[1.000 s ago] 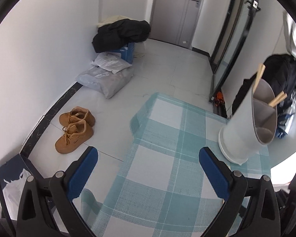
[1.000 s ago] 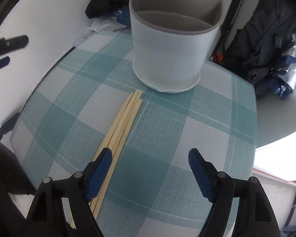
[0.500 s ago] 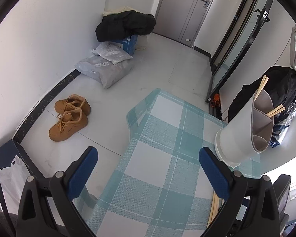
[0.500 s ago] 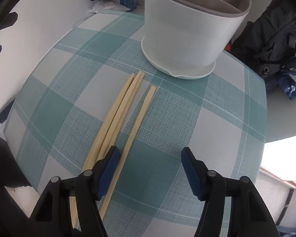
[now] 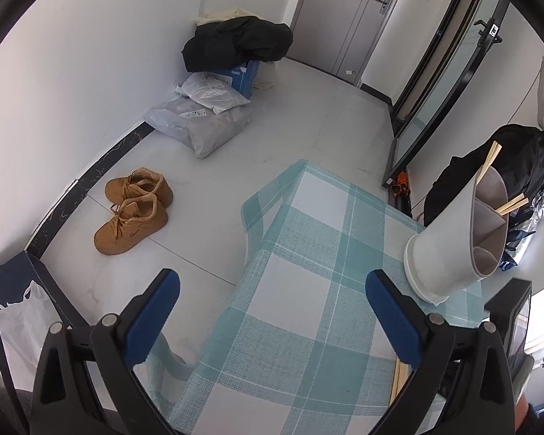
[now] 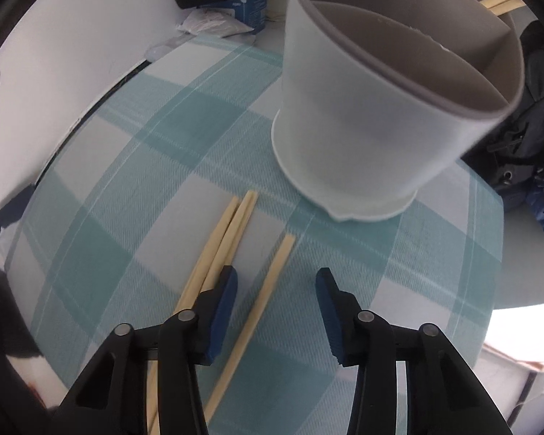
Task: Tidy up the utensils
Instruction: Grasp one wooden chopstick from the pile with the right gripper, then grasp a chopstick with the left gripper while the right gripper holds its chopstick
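A white divided utensil holder (image 6: 373, 116) stands on the teal checked tablecloth (image 6: 163, 152), with chopsticks (image 6: 498, 0) in its far compartment. Three wooden chopsticks lie on the cloth before it: a pair (image 6: 221, 239) on the left and a single one (image 6: 268, 282) to their right. My right gripper (image 6: 275, 290) is open, low over the cloth, with the single chopstick between its jaws. My left gripper (image 5: 272, 308) is open and empty, held above the table's left edge; the holder (image 5: 449, 246) is to its right.
Off the table's left edge the floor holds brown shoes (image 5: 134, 210), grey parcels (image 5: 199, 123) and a black coat on a box (image 5: 235, 43). A black backpack (image 6: 526, 116) sits behind the holder. A dark device (image 5: 511, 319) stands at the table's right.
My right gripper has come down and forward and narrowed its jaws around the single chopstick, which now lies apart from the pair. My left gripper has risen and pulled back.
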Demonstrator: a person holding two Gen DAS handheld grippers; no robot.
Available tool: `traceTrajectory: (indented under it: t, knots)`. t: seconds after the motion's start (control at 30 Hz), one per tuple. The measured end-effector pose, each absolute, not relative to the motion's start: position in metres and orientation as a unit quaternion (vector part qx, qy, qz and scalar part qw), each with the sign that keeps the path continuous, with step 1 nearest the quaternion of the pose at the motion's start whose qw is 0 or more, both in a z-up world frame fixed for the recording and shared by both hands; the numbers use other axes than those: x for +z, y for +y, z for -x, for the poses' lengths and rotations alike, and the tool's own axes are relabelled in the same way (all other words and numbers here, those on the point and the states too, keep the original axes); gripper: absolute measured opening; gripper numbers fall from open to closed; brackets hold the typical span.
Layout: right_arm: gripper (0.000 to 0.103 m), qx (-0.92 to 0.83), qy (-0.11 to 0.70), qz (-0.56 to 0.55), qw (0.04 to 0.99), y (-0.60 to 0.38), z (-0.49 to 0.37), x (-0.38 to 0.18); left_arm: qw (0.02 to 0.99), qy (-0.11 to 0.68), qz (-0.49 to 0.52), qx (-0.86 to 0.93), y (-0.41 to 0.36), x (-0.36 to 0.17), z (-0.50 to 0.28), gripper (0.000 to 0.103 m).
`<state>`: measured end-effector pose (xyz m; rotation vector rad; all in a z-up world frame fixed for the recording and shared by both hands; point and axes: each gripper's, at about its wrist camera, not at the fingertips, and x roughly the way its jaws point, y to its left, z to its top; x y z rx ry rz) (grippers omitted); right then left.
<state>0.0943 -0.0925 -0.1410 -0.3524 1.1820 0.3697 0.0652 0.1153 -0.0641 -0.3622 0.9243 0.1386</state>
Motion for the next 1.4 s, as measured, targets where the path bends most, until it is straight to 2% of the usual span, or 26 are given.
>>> traceTrajectory:
  t: [0.03,0.1,0.17,0.4,0.6,0.8,1.4]
  knots:
    - [0.031,0.174,0.550,0.154,0.802,-0.091,-0.095,-0.140,0.876,0.447,0.166,0.069,0.115,-0.067,-0.066,0.100]
    - [0.008,0.179,0.547,0.141,0.806,-0.089,-0.097,-0.140,0.874,0.454,0.158,0.070,0.115,-0.072,-0.067,0.100]
    - [0.005,0.177,0.538,0.138,0.812,-0.088,-0.092,-0.140,0.869,0.465,0.156,0.066,0.113,-0.078,-0.068,0.100]
    - [0.004,0.182,0.509,0.028,0.841,-0.138,-0.073,-0.116,0.847,0.519,0.113,-0.029,0.060,-0.101,-0.068,0.100]
    - [0.004,0.162,0.457,-0.146,0.862,-0.221,-0.060,-0.093,0.830,0.551,0.017,-0.085,-0.003,-0.116,-0.059,0.100]
    - [0.004,0.141,0.438,-0.241,0.855,-0.278,-0.059,-0.095,0.813,0.577,-0.001,-0.074,-0.015,-0.127,-0.052,0.100]
    - [0.004,0.146,0.392,-0.240,0.876,-0.287,-0.043,-0.074,0.804,0.592,-0.011,-0.044,-0.028,-0.134,-0.058,0.100]
